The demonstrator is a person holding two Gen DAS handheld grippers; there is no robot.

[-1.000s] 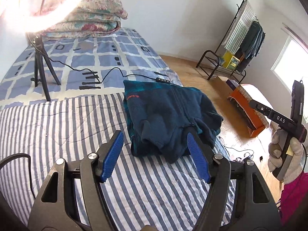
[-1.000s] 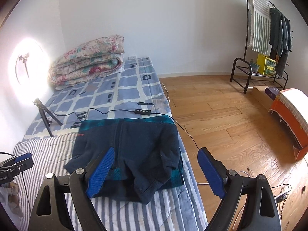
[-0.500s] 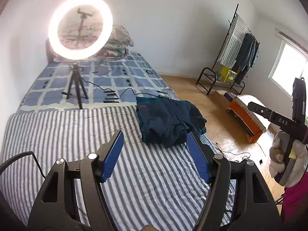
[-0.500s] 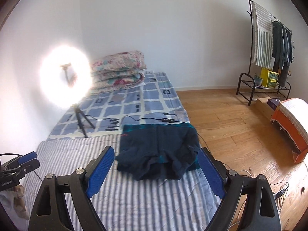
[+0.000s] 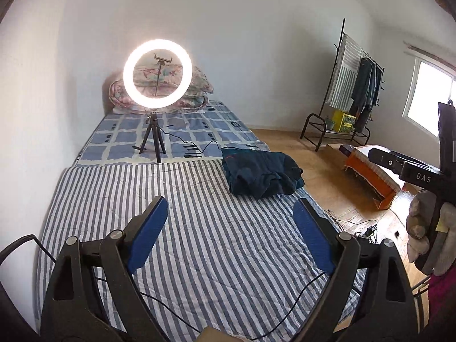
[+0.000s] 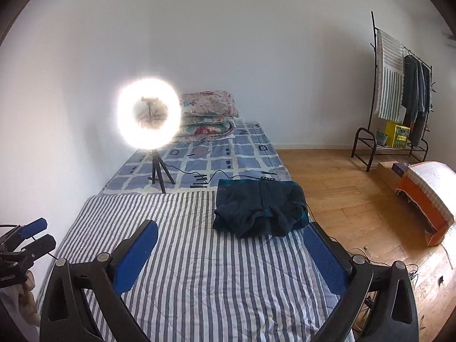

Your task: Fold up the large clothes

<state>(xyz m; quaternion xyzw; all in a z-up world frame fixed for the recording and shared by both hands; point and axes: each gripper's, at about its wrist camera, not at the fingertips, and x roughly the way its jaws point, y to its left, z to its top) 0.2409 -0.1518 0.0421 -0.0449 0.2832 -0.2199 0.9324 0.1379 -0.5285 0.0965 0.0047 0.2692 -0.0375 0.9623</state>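
Observation:
A dark navy and teal garment (image 5: 260, 175) lies folded in a loose pile on the striped bed sheet (image 5: 199, 228), near the bed's right edge; it also shows in the right wrist view (image 6: 260, 212). My left gripper (image 5: 229, 213) is open and empty, held well back from the garment above the sheet. My right gripper (image 6: 228, 240) is open and empty, also well short of the garment. The right gripper's body shows at the right edge of the left wrist view (image 5: 427, 176).
A lit ring light on a tripod (image 5: 156, 74) stands on the checked blue cover (image 5: 199, 136), its cable running beside the garment. Folded floral quilts (image 6: 208, 114) lie at the bed head. A clothes rack (image 6: 399, 91) and an orange box (image 6: 427, 199) stand on the wooden floor.
Both grippers have pulled back and up away from the garment, which now looks smaller and farther. The ring light has come fully into view. Both grippers stayed open.

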